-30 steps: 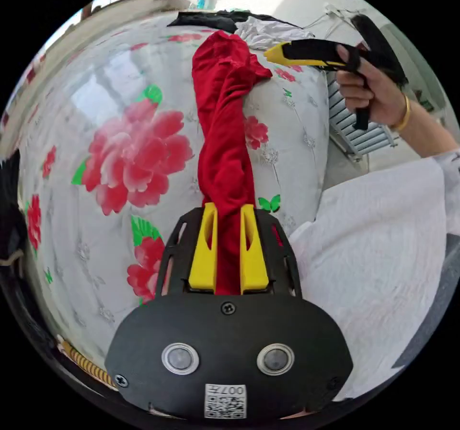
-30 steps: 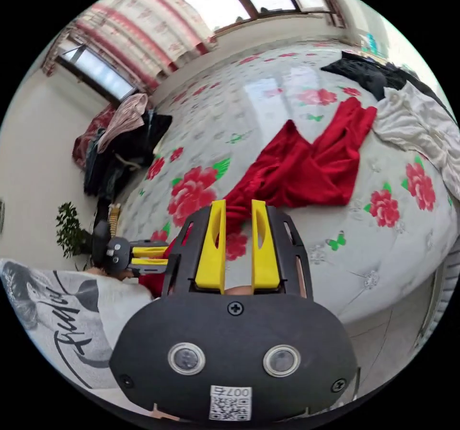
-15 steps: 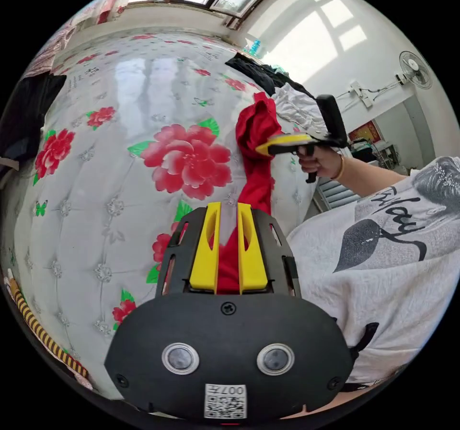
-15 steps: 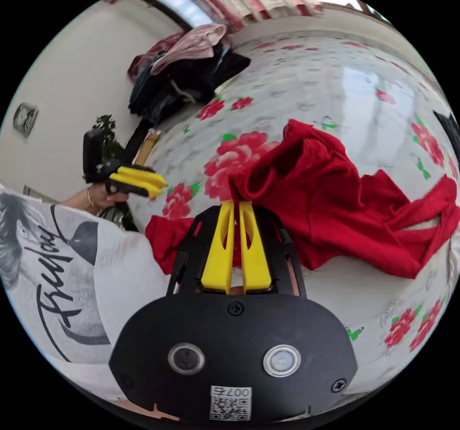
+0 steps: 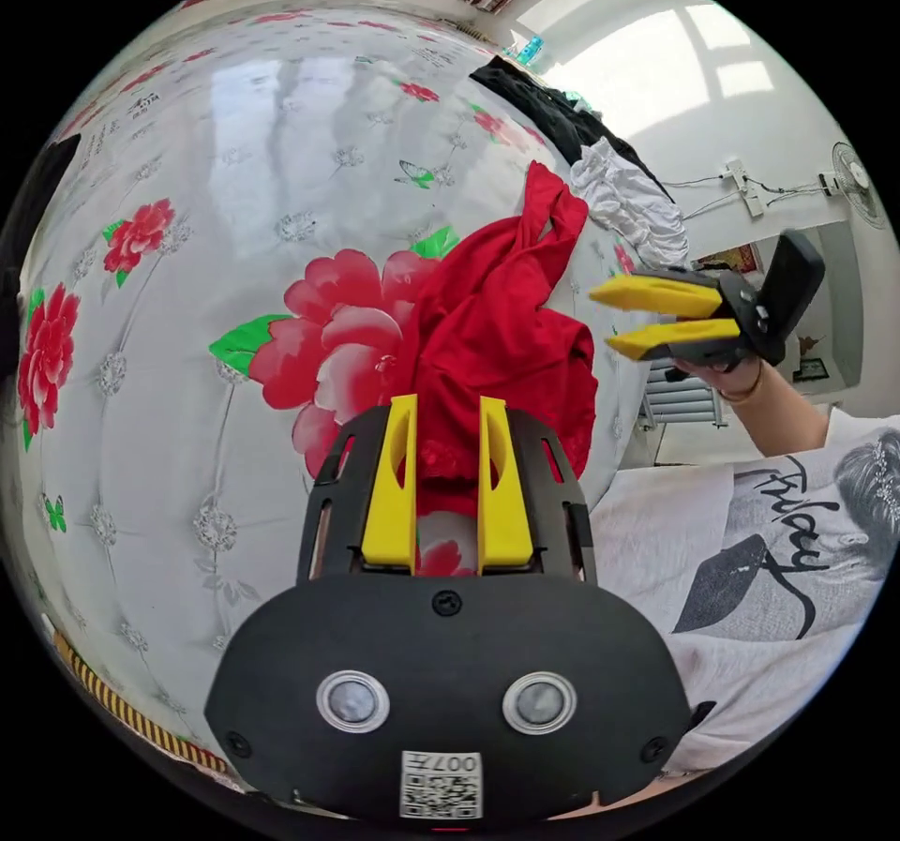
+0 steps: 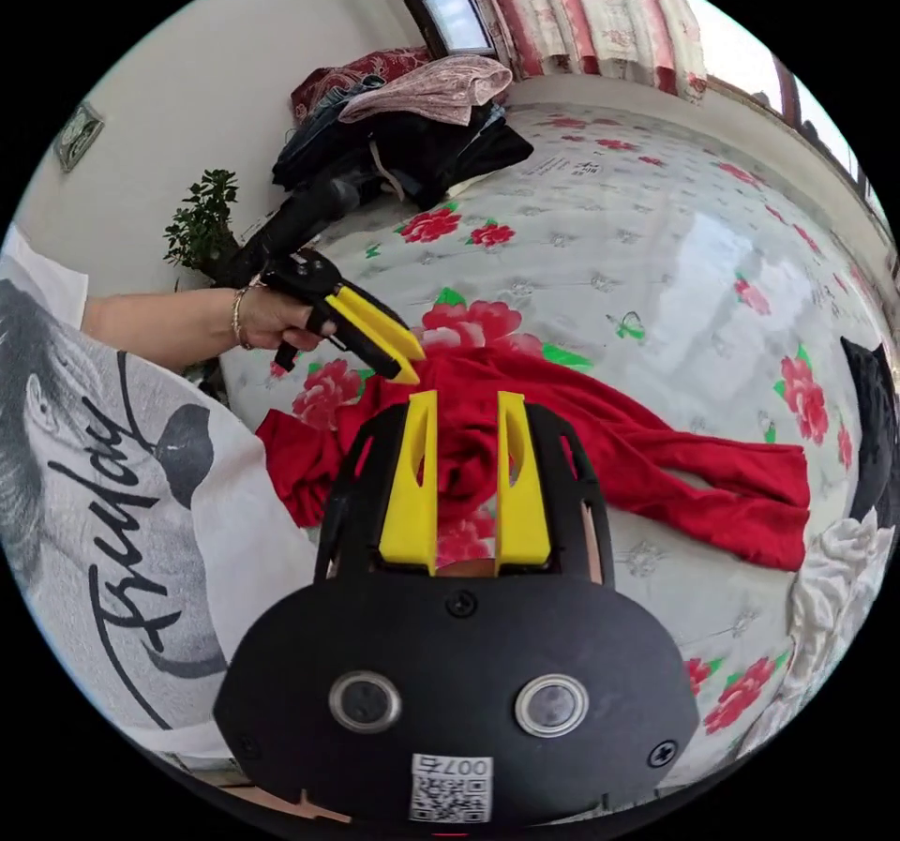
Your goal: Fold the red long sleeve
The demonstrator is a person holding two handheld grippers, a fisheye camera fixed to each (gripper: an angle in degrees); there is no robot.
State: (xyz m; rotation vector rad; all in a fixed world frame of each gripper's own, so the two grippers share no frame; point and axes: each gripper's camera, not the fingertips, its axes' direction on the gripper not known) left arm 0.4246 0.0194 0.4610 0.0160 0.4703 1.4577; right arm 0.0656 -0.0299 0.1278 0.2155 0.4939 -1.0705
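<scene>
The red long sleeve [image 5: 497, 335] lies crumpled on the floral bed cover [image 5: 234, 175], one end trailing off toward the white clothes. My left gripper [image 5: 448, 405] hovers just over its near edge, jaws open, with cloth and bed cover showing in the gap. To the right of the garment a hand holds my right gripper [image 5: 661, 316] in the air, open with nothing in it. In the right gripper view the red long sleeve [image 6: 656, 466] stretches out to the right. There my right gripper [image 6: 466, 400] stands open above its bunched part, and the left gripper [image 6: 398, 353] points down at it.
A white heap of clothes [image 5: 628, 203] and a black garment [image 5: 534, 110] lie beyond the red one. A dark pile of clothes [image 6: 403, 147] sits on the bed's far corner, with a potted plant [image 6: 202, 222] beside it. The person's white printed shirt [image 5: 750, 550] is at the bed's edge.
Both grippers were shut on the red garment and have opened. The cloth, earlier stretched and lifted, now lies in a heap on the bed. The right gripper has moved away to the side.
</scene>
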